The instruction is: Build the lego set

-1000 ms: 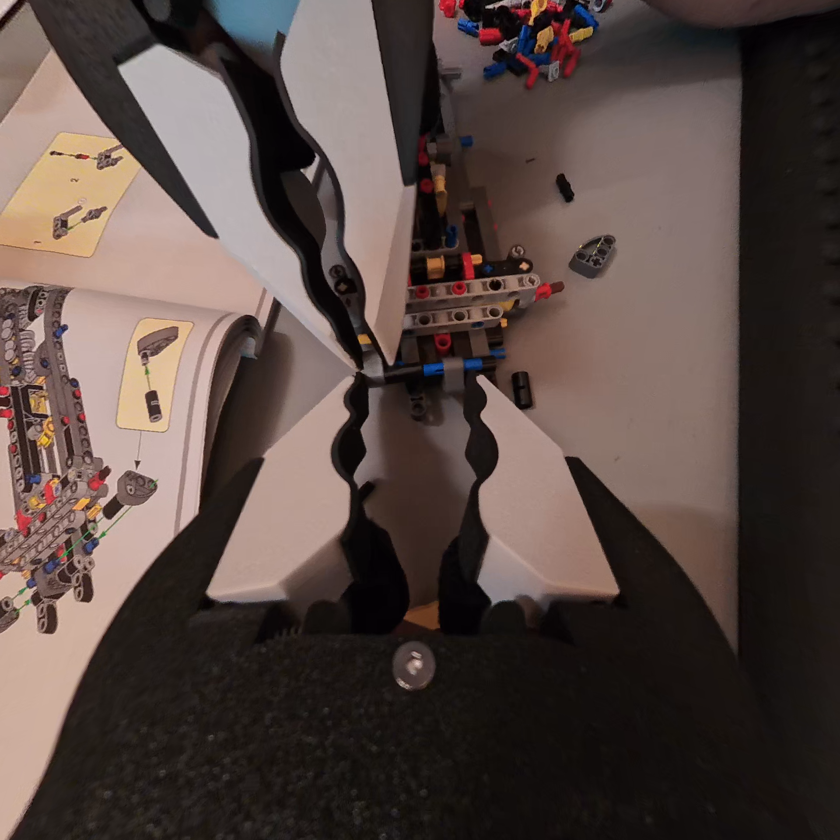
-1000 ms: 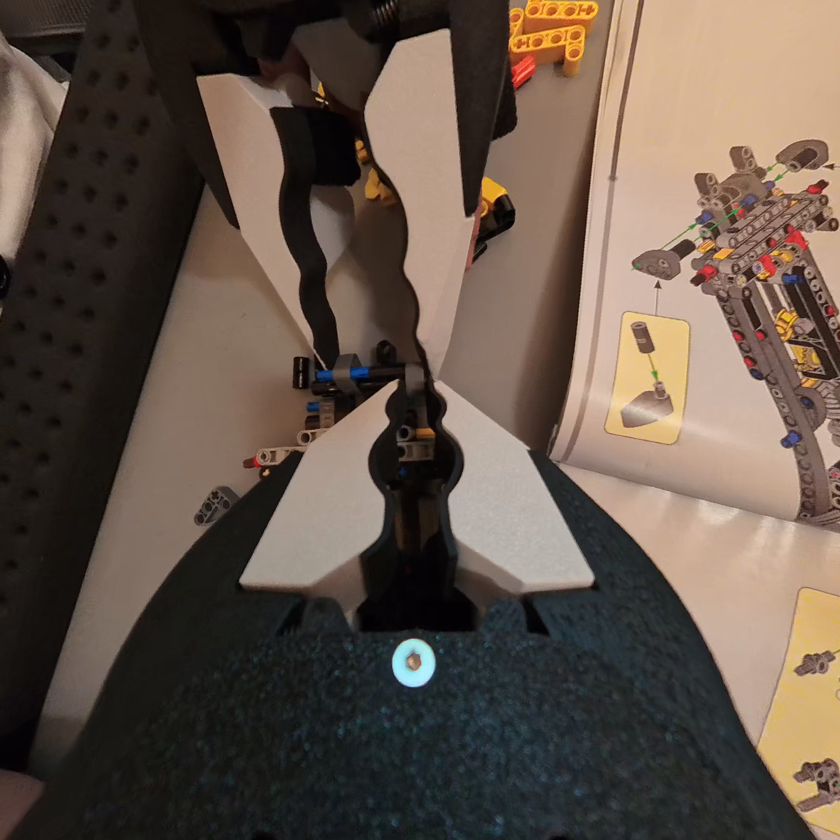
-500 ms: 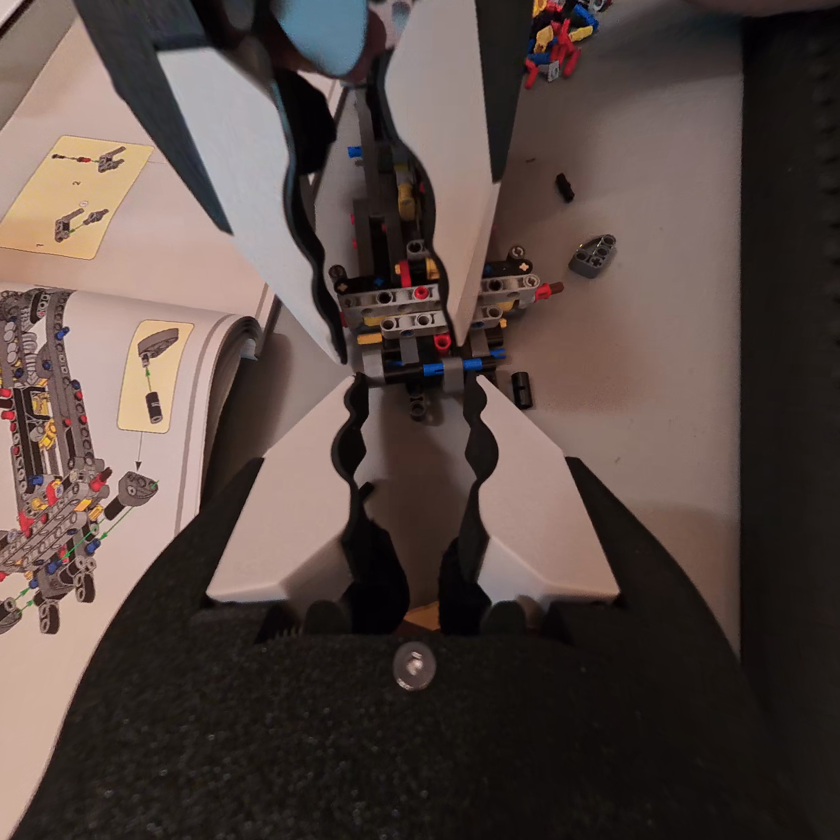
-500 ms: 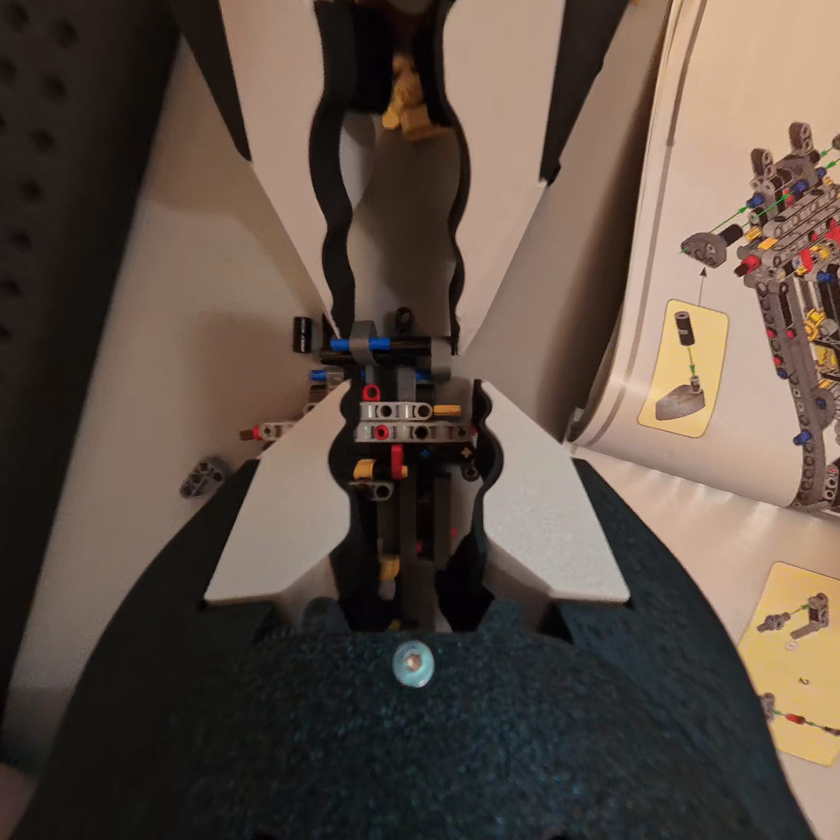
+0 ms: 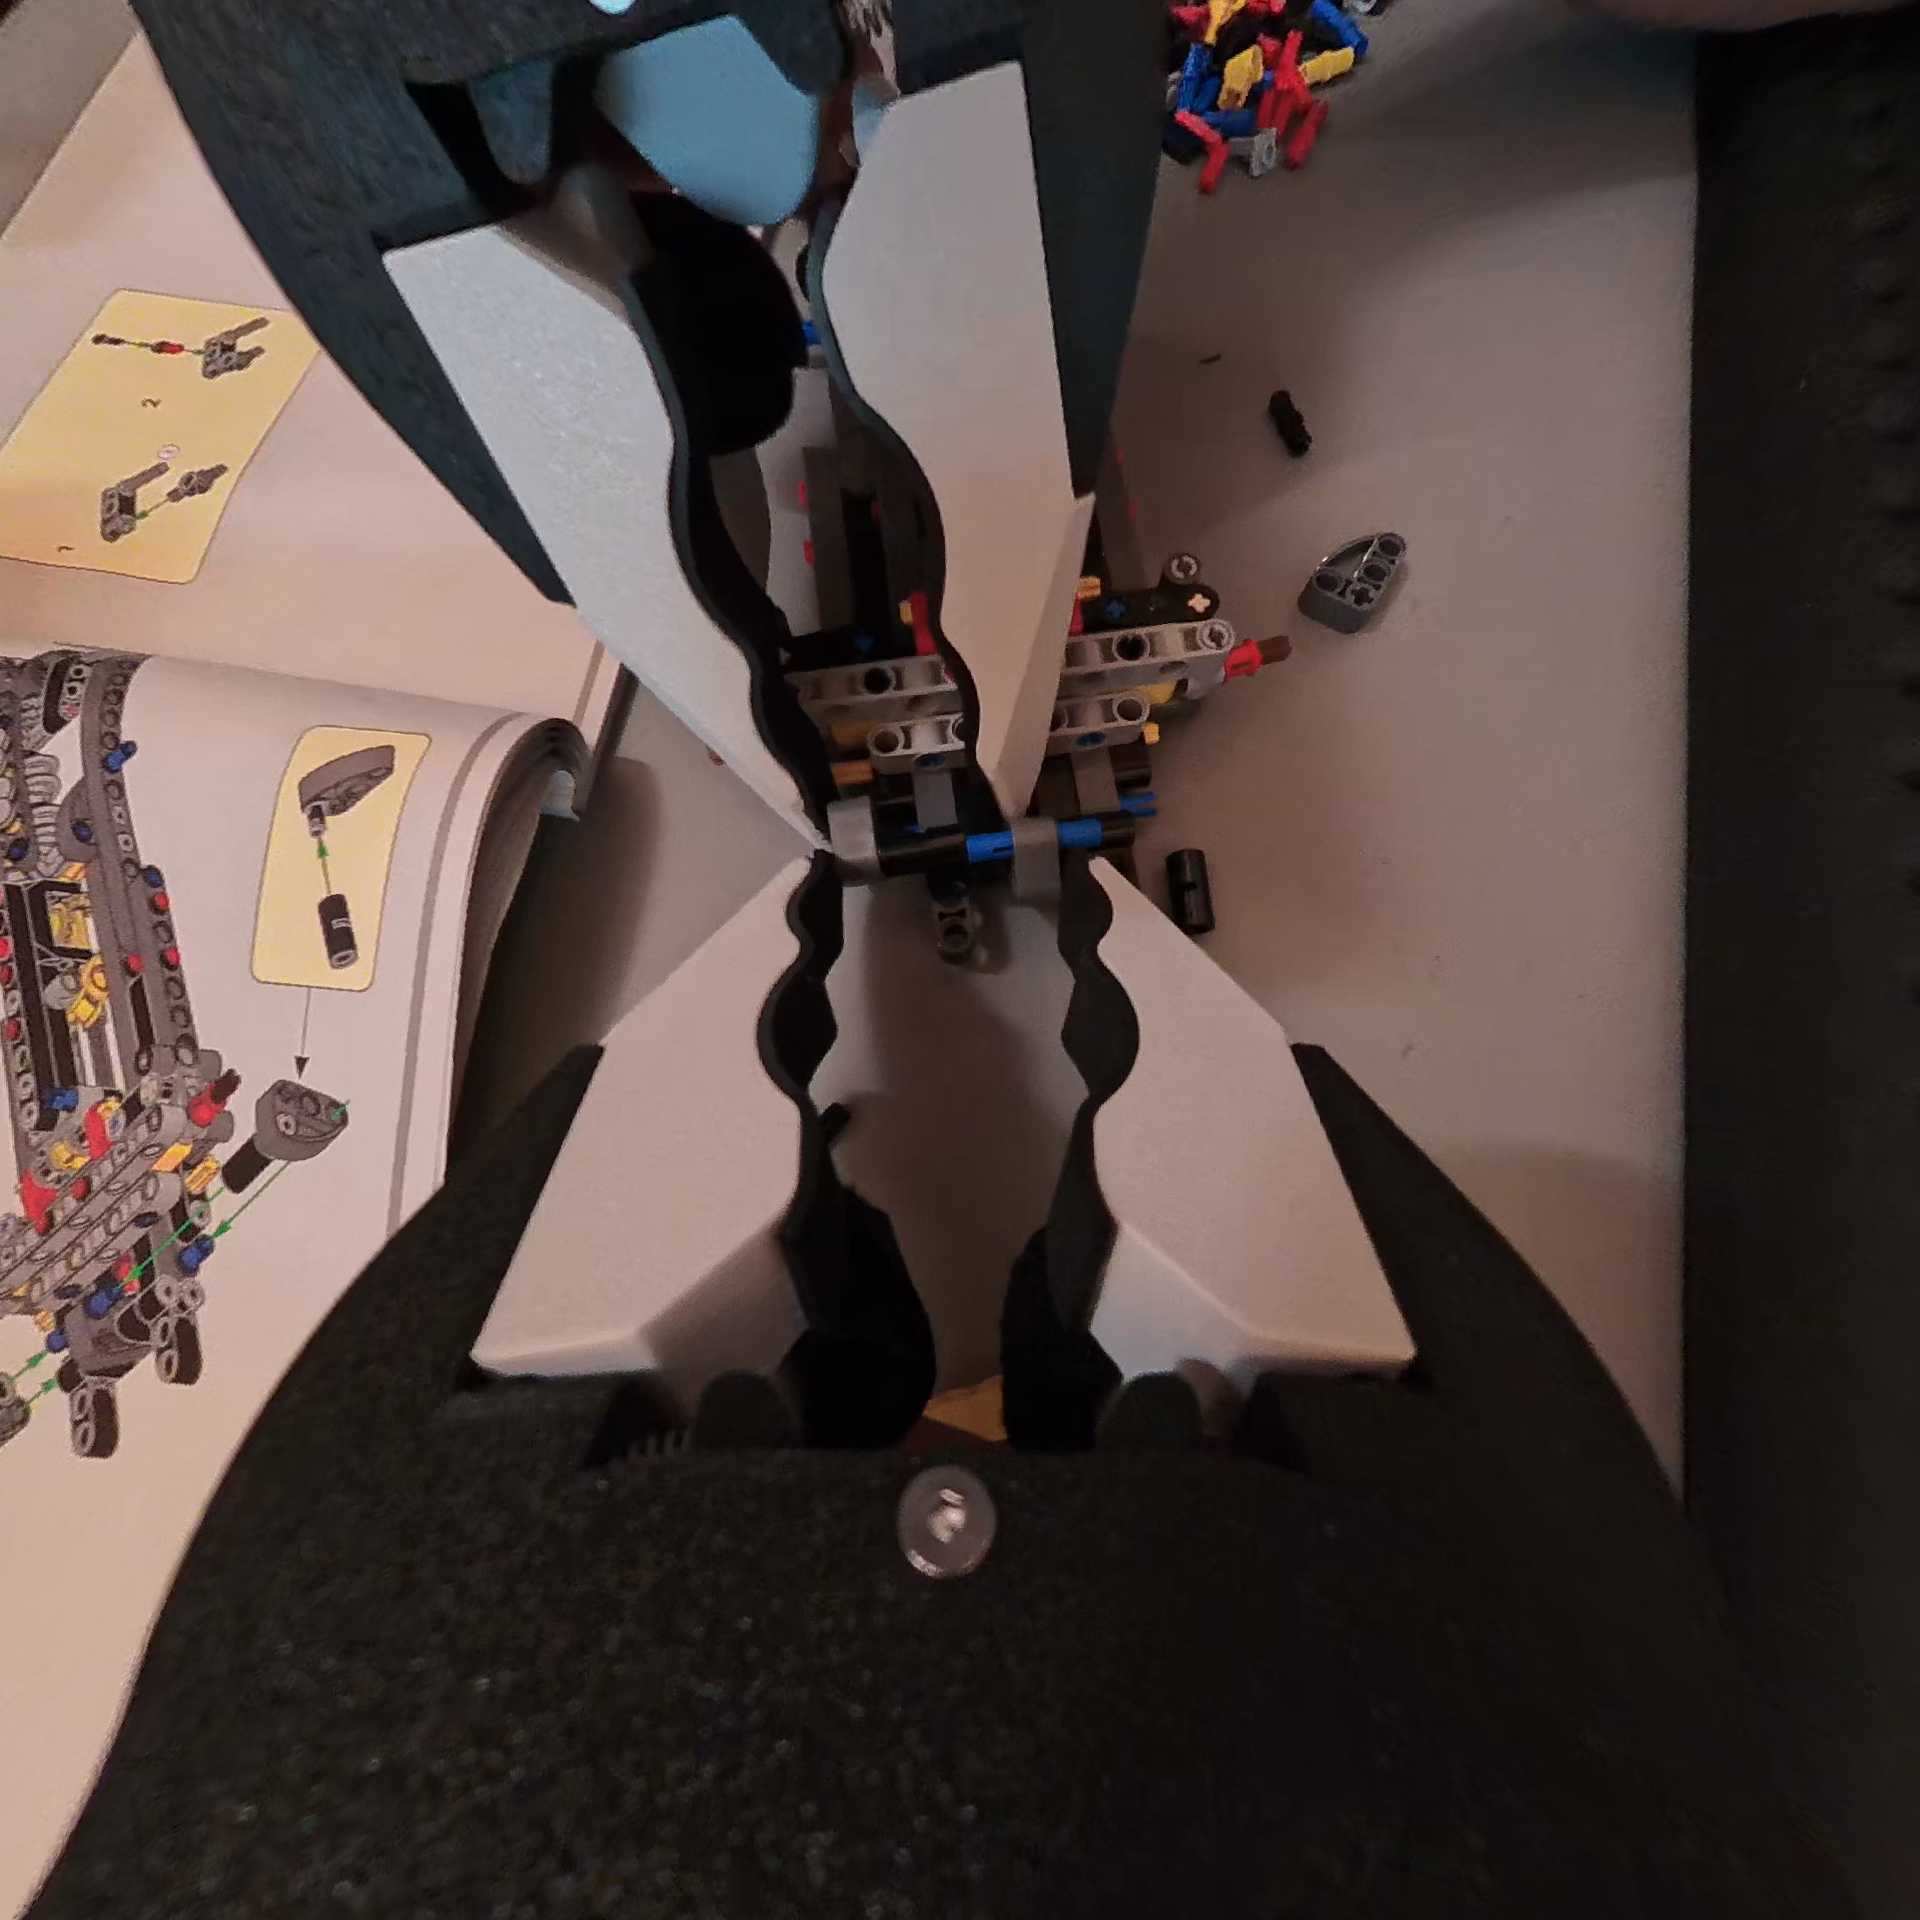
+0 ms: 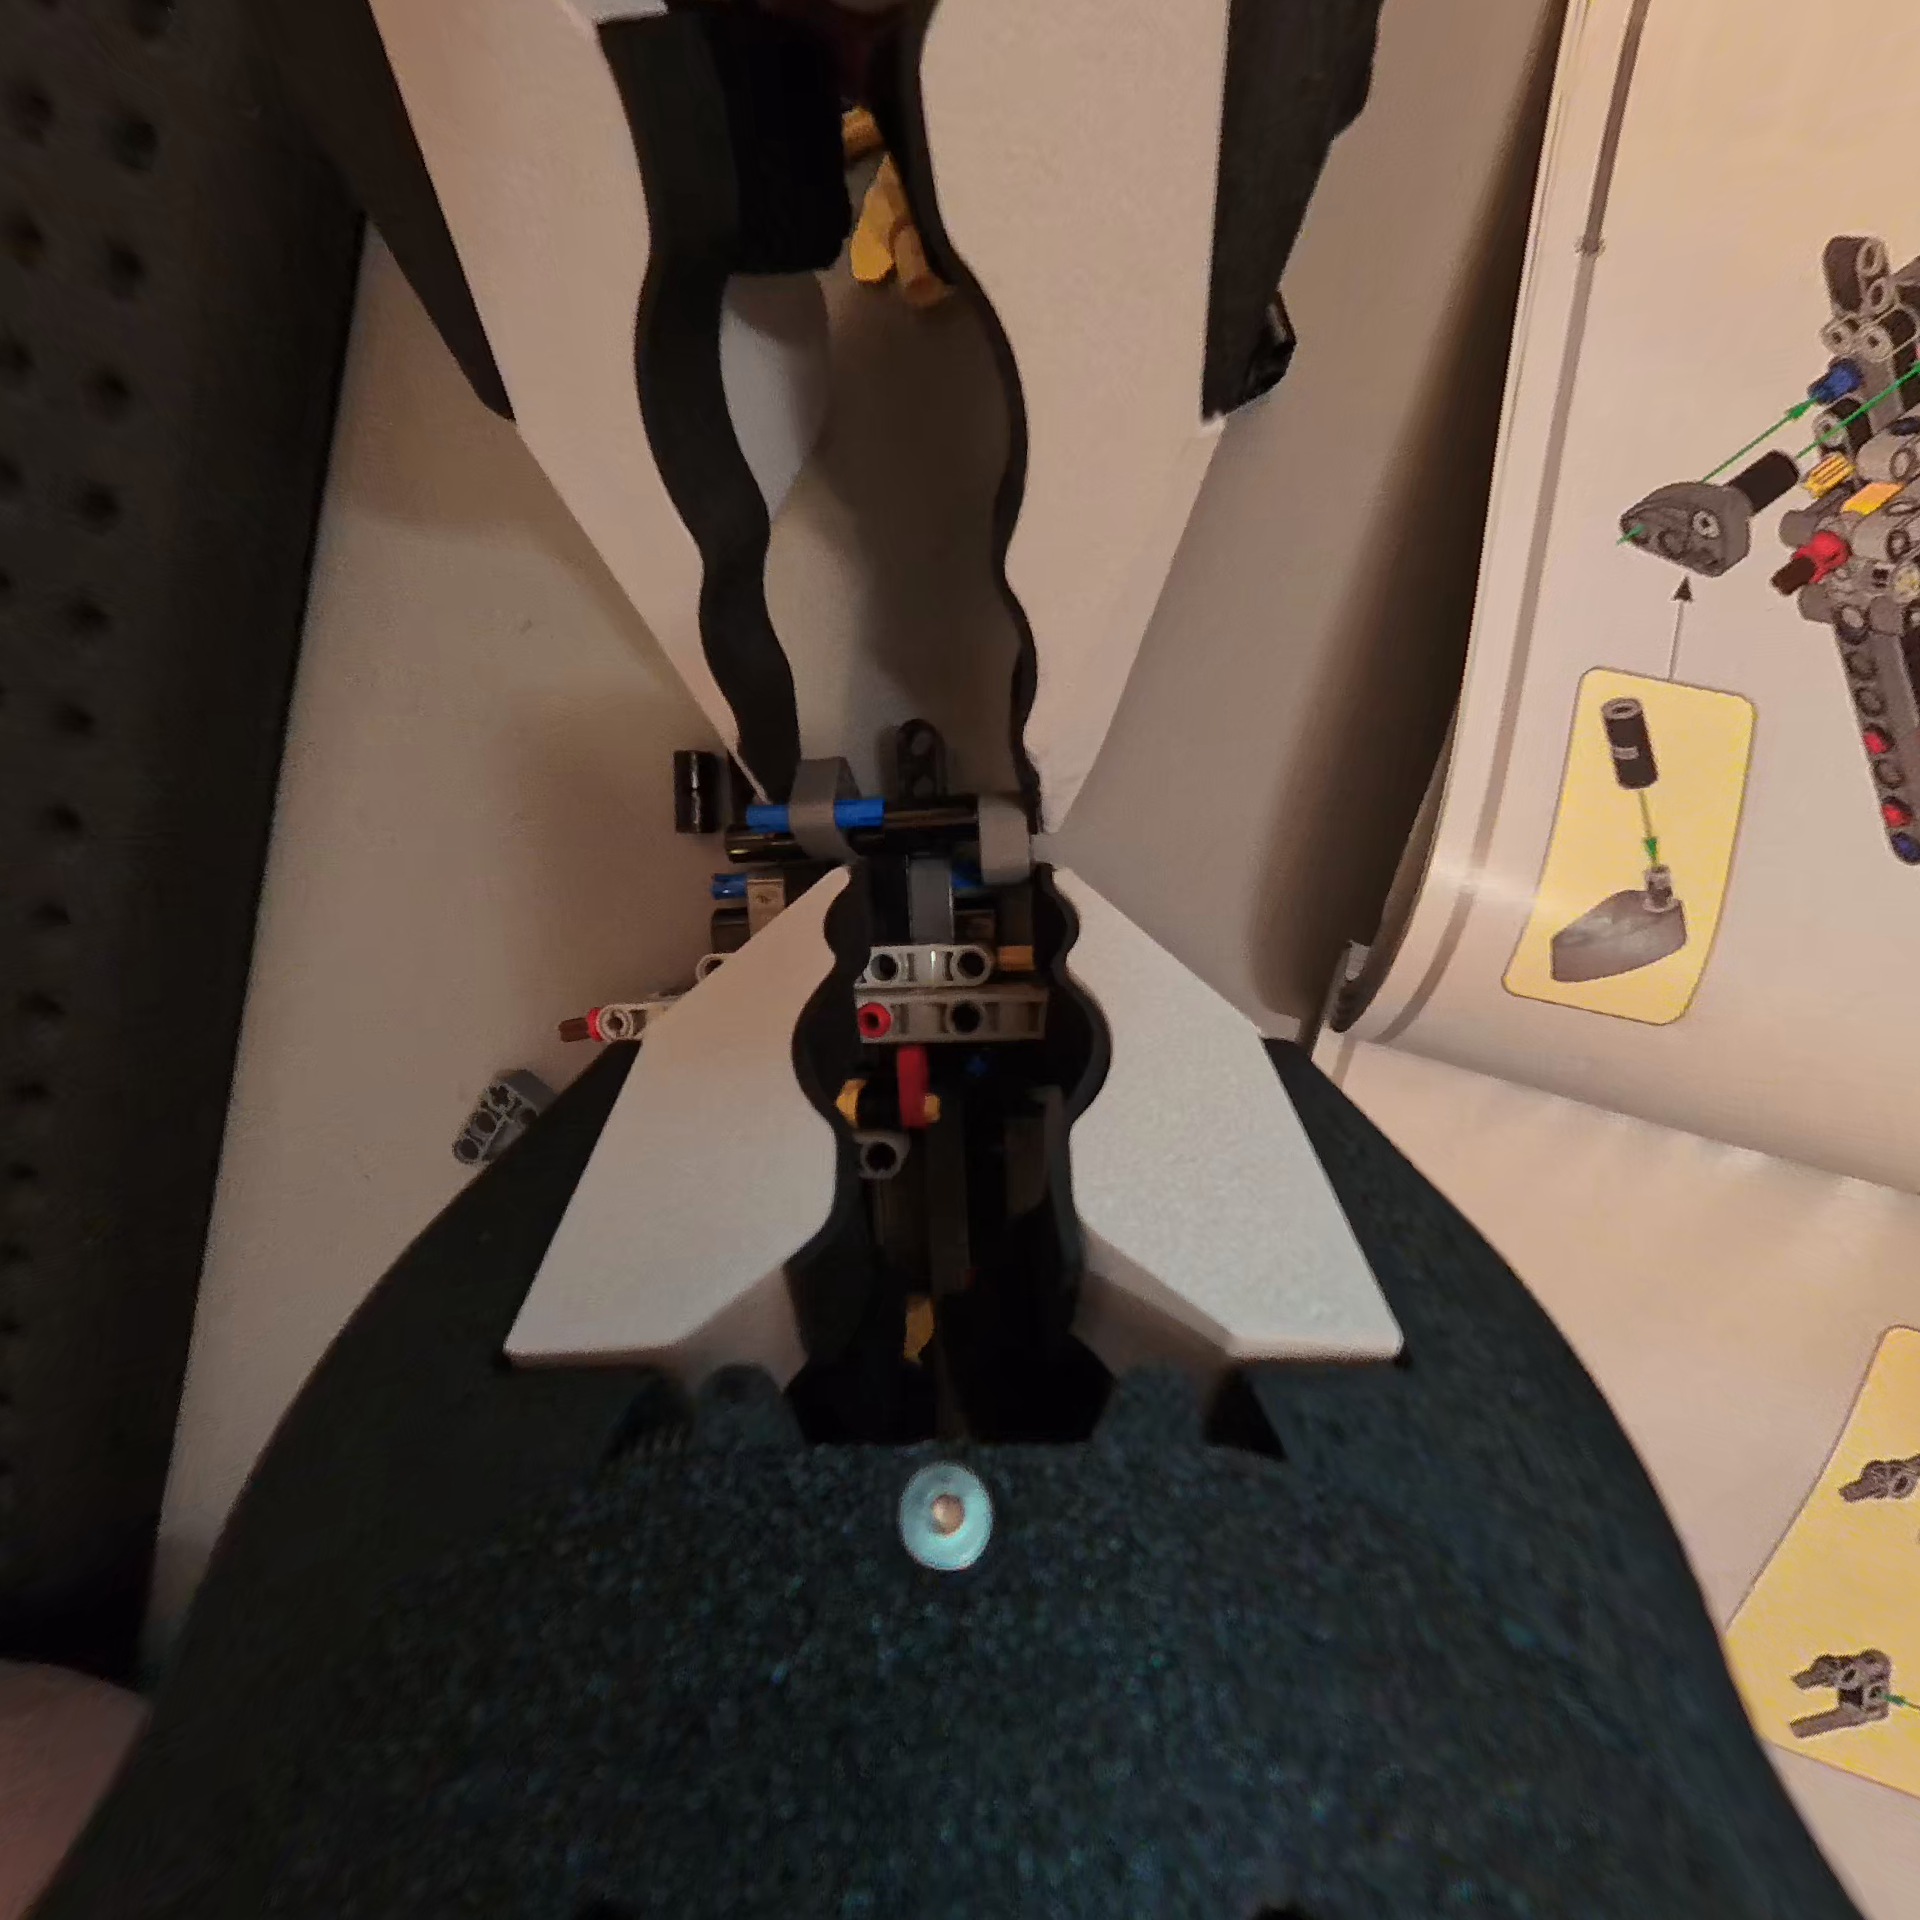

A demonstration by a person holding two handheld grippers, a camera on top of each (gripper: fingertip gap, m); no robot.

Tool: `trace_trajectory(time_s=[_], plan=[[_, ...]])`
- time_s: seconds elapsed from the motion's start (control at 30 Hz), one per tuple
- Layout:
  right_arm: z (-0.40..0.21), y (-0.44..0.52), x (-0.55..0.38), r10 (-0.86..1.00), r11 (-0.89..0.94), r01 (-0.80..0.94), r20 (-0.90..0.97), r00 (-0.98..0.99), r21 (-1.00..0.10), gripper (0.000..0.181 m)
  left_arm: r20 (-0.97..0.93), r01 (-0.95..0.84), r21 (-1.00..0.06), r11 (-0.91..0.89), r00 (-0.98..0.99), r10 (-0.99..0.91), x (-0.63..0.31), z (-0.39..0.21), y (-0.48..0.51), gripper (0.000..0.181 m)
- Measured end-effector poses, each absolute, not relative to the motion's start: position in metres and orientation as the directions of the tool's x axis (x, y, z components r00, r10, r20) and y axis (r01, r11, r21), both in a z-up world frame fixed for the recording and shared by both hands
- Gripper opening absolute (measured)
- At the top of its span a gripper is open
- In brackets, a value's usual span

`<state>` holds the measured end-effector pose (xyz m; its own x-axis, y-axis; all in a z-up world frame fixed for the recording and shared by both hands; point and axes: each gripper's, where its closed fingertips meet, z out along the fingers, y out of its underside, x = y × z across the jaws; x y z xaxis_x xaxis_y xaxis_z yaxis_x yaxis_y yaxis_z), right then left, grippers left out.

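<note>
Grey-black beamed lego model (image 6: 940,997) clamped between right fingers (image 6: 727,1091); left fingers (image 5: 1174,997) wide.

The right gripper (image 5: 904,821) hides much of the lego model (image 5: 1132,665) in the left wrist view. The instruction booklet (image 6: 1662,831) is cut off at the frame edge. The far pile of loose pieces (image 5: 1257,83) is too small to sort.

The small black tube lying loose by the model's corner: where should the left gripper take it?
Grip the black tube across its round sides at mid-length, coming from above. It lies flat on the table, apart from the model. The open left gripper is close by.
</note>
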<state>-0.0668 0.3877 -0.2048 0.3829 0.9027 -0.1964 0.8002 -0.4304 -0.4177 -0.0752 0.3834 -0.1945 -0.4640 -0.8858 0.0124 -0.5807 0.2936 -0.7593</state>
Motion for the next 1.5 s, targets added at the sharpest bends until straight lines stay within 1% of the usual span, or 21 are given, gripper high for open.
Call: trace_trajectory(time_s=[0.37, 0.63, 0.77, 0.9, 1.07, 1.2, 1.27, 1.37, 1.4, 1.5], plan=[[-0.205, 0.387, -0.066, 0.892, -0.452, 0.790, -0.211, 0.400, -0.414, 0.029, 0.032, -0.592, -0.753, 0.287, -0.468, -0.883, -0.075, -0.196, 0.382, 0.040], [-0.205, 0.387, -0.066, 0.893, -0.449, 0.793, -0.208, 0.398, -0.411, 0.029, 0.012, -0.584, -0.753, 0.305, -0.475, -0.880, -0.076, -0.196, 0.382, 0.040], [-0.205, 0.386, -0.067, 0.895, -0.446, 0.789, -0.217, 0.390, -0.424, 0.029, 0.020, -0.586, -0.755, 0.294, -0.469, -0.883, -0.075, -0.196, 0.382, 0.040], [-0.204, 0.388, -0.067, 0.873, -0.487, 0.750, -0.260, 0.412, -0.447, 0.030, 0.025, -0.597, -0.750, 0.284, -0.455, -0.890, -0.075, -0.197, 0.383, 0.040], [-0.203, 0.387, -0.068, 0.889, -0.458, 0.770, -0.222, 0.401, -0.445, 0.030, -0.008, -0.585, -0.749, 0.312, -0.463, -0.886, -0.076, -0.197, 0.383, 0.040], [-0.194, 0.384, -0.064, 0.861, -0.508, 0.731, -0.263, 0.435, -0.456, 0.028, -0.004, -0.585, -0.749, 0.311, -0.466, -0.885, -0.076, -0.197, 0.382, 0.040], [-0.180, 0.384, -0.062, 0.837, -0.545, 0.679, -0.273, 0.474, -0.491, 0.027, 0.003, -0.588, -0.749, 0.305, -0.464, -0.886, -0.075, -0.197, 0.383, 0.040], [-0.160, 0.389, -0.063, 0.719, -0.669, 0.491, -0.317, 0.619, -0.559, 0.028, 0.003, -0.588, -0.750, 0.305, -0.463, -0.886, -0.075, -0.197, 0.383, 0.040], [-0.159, 0.390, -0.065, 0.664, -0.712, 0.414, -0.350, 0.661, -0.568, 0.028, 0.001, -0.587, -0.750, 0.306, -0.464, -0.886, -0.075, -0.197, 0.383, 0.040], [-0.174, 0.386, -0.069, 0.512, -0.804, 0.241, -0.424, 0.747, -0.544, 0.027, 0.004, -0.588, -0.749, 0.304, -0.463, -0.886, -0.075, -0.197, 0.383, 0.040]])
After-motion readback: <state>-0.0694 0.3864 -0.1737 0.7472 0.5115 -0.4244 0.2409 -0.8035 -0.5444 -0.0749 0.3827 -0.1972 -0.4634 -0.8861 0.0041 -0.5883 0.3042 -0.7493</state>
